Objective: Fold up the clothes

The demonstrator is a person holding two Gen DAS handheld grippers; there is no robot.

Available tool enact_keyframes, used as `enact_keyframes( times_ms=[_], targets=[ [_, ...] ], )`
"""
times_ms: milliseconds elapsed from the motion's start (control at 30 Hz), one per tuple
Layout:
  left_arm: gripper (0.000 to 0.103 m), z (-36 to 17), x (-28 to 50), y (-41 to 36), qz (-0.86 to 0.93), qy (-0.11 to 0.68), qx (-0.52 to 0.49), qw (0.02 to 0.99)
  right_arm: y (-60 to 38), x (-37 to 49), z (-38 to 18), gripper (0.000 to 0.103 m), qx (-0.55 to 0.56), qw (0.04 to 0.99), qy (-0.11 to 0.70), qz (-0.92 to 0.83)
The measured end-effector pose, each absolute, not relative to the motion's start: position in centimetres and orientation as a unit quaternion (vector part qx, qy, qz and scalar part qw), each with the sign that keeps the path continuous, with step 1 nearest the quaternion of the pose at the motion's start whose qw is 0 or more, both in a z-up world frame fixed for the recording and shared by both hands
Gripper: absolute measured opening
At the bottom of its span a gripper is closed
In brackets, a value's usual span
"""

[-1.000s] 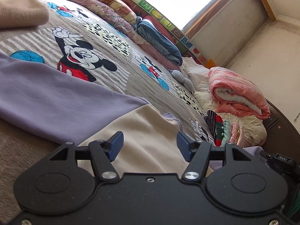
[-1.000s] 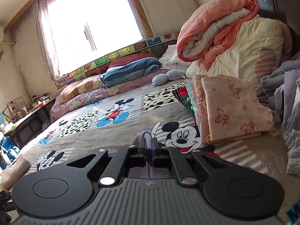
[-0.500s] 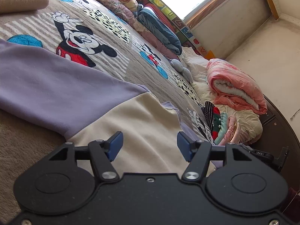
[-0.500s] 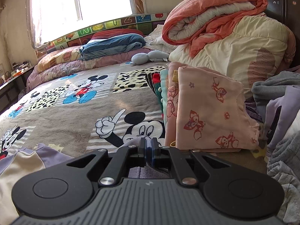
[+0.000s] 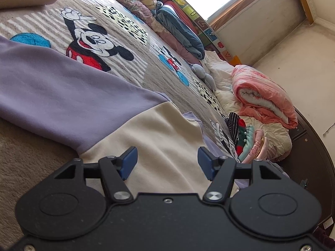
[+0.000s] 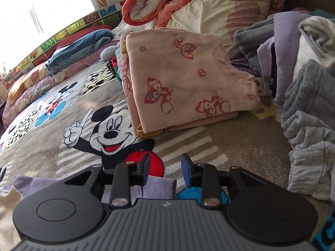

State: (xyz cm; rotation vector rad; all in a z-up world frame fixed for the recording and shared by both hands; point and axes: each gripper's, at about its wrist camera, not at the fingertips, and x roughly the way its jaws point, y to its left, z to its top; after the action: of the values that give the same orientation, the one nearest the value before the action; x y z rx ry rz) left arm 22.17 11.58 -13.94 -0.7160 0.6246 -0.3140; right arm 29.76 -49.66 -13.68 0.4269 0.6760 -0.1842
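Bedding first: a grey-brown plush blanket [image 5: 129, 77] printed with cartoon mice lies under both grippers. On it lies a lilac and cream long-sleeved sweatshirt [image 5: 155, 138], spread flat. Its cream body passes below the left gripper [image 5: 167, 161]; one lilac sleeve runs from there to the left edge of the left wrist view, long axis crosswise to the fingers. A folded pink garment with fox prints [image 6: 184, 77] sits ahead of the right gripper [image 6: 165, 170], with unfolded grey and lilac clothes [image 6: 303, 87] to its right. A ribbed lilac cuff [image 6: 160, 188] lies between the right fingers, end pointing forward. The right jaws have just been opening; their pads stand apart without clamping the cuff. The left jaws stand wide apart, gripping nothing.
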Motion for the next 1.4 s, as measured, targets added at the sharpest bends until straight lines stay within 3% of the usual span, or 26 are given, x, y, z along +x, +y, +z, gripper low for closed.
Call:
enact_keyframes(
  times_ms=[100, 167, 200, 233, 300, 400, 533, 600, 767, 900, 1100, 1233, 1400],
  targets=[
    [0.062, -13.8, 22.1, 11.5, -0.15, 0.298, -0.341, 0.879, -48.8, 28.6, -13.9, 0.042, 0.231, 0.909, 0.337, -0.077],
    [0.062, -13.7, 22.0, 11.6, -0.149, 0.296, -0.339, 0.881, -48.2, 28.0, -14.3, 0.056, 0.262, 0.898, 0.347, -0.074],
    [0.062, -13.7, 22.0, 11.6, -0.147, 0.295, -0.338, 0.882, -47.9, 27.7, -14.6, 0.057, 0.276, 0.891, 0.352, -0.074],
    [0.062, -13.7, 22.0, 11.7, -0.145, 0.295, -0.338, 0.882, -47.5, 27.5, -14.9, 0.056, 0.284, 0.888, 0.353, -0.073],
    [0.062, -13.7, 22.0, 11.9, -0.143, 0.295, -0.34, 0.881, -46.7, 27.6, -15.4, 0.029, 0.259, 0.894, 0.36, -0.065],
    [0.062, -13.8, 22.0, 12.3, -0.139, 0.294, -0.343, 0.881, -45.5, 27.5, -14.8, 0.024, 0.197, 0.914, 0.348, -0.067],
    [0.062, -13.6, 22.1, 12.6, -0.138, 0.29, -0.347, 0.881, -43.6, 26.8, -13.1, 0.025, 0.105, 0.941, 0.311, -0.086],
    [0.062, -13.6, 22.1, 12.6, -0.139, 0.291, -0.348, 0.88, -43.5, 27.7, -14.1, 0.031, 0.077, 0.927, 0.35, -0.112],
    [0.062, -13.2, 22.0, 12.9, -0.142, 0.285, -0.348, 0.882, -44.4, 26.1, -14.2, 0.051, 0.071, 0.926, 0.333, -0.161],
    [0.062, -13.2, 22.0, 12.7, -0.143, 0.285, -0.346, 0.882, -44.0, 24.6, -13.0, 0.051, 0.065, 0.94, 0.289, -0.169],
    [0.062, -13.2, 22.0, 12.6, -0.141, 0.285, -0.343, 0.884, -36.3, 23.8, -11.7, 0.037, 0.02, 0.967, 0.252, 0.013],
    [0.062, -13.4, 22.0, 12.9, -0.137, 0.287, -0.348, 0.882, -33.9, 25.9, -15.8, 0.033, 0.018, 0.93, 0.365, 0.028],
    [0.062, -13.2, 22.2, 12.7, -0.145, 0.283, -0.347, 0.882, -32.9, 23.2, -13.1, 0.034, 0.019, 0.946, 0.324, 0.014]
  ],
)
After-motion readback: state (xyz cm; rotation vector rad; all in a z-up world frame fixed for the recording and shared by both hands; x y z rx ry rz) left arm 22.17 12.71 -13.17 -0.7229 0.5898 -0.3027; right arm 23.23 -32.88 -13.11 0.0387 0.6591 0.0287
